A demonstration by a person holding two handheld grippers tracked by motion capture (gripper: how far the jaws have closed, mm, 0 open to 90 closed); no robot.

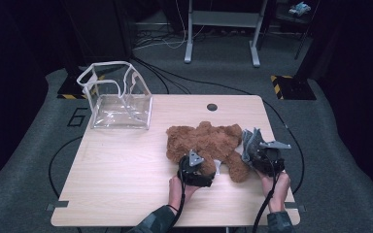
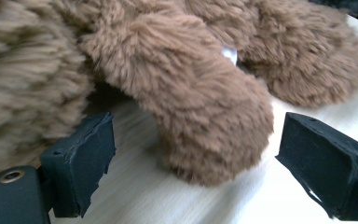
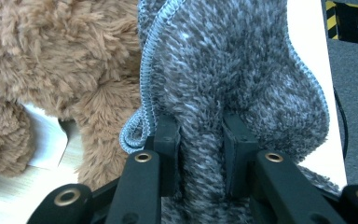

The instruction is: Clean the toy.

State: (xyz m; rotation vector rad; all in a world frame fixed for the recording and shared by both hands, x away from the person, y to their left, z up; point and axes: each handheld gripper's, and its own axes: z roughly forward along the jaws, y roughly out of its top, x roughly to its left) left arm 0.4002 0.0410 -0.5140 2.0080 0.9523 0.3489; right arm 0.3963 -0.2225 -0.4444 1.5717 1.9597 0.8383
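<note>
Now, with our right gripper (image 3: 200, 154) pinching the grey fleece garment (image 3: 242, 74), we should centre the wide-open left gripper (image 2: 191, 163) around the teddy bear's (image 1: 206, 141) leg (image 2: 191, 107) before closing.

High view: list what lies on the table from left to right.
Clear plastic bag → left gripper, open at the brown teddy bear → right gripper, shut on a grey fleecy cloth.
</note>
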